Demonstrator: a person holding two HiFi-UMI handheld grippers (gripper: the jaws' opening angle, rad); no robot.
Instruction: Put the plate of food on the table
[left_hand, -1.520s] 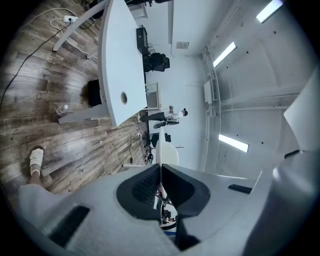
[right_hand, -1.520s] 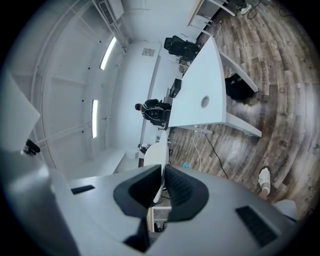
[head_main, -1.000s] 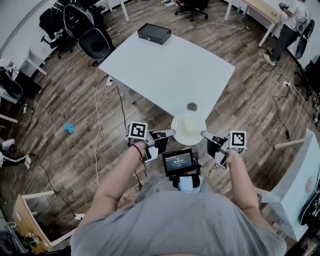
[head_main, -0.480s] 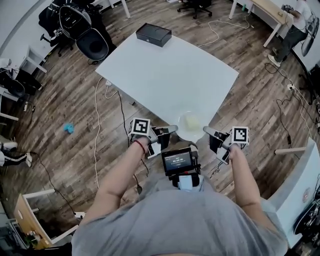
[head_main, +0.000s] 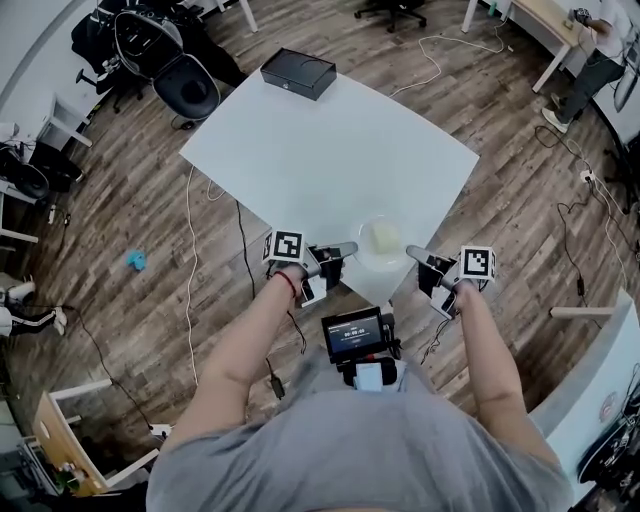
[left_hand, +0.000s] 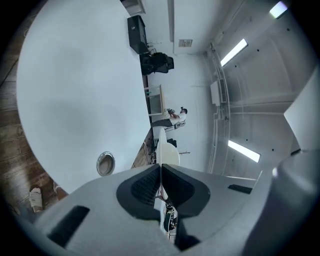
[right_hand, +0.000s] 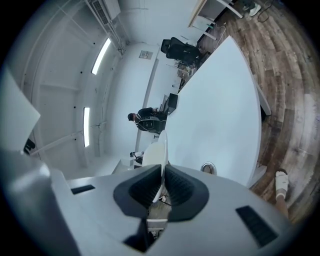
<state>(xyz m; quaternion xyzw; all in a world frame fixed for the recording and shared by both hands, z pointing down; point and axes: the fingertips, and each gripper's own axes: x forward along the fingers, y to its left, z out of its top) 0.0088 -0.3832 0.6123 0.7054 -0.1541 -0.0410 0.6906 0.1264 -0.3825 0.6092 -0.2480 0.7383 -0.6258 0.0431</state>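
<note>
A white plate (head_main: 380, 243) with a pale lump of food (head_main: 385, 238) hangs level over the near corner of the white table (head_main: 330, 140). My left gripper (head_main: 345, 249) is shut on the plate's left rim and my right gripper (head_main: 414, 253) is shut on its right rim. In the left gripper view the plate (left_hand: 165, 145) shows edge-on, pinched between the dark pads of the left gripper (left_hand: 160, 172). The right gripper view has the same plate (right_hand: 159, 150) running out from between the shut jaws of the right gripper (right_hand: 163, 172). Whether the plate touches the tabletop cannot be told.
A black box (head_main: 298, 72) lies at the table's far corner. A round metal grommet (left_hand: 105, 163) is set in the tabletop near the plate. Office chairs (head_main: 185, 90) stand at the far left, cables trail over the wood floor, and a person (head_main: 590, 60) stands at the top right.
The plate, held by both grippers, has moved forward from off the table's near edge to over its corner. It now covers the grommet in the head view.
</note>
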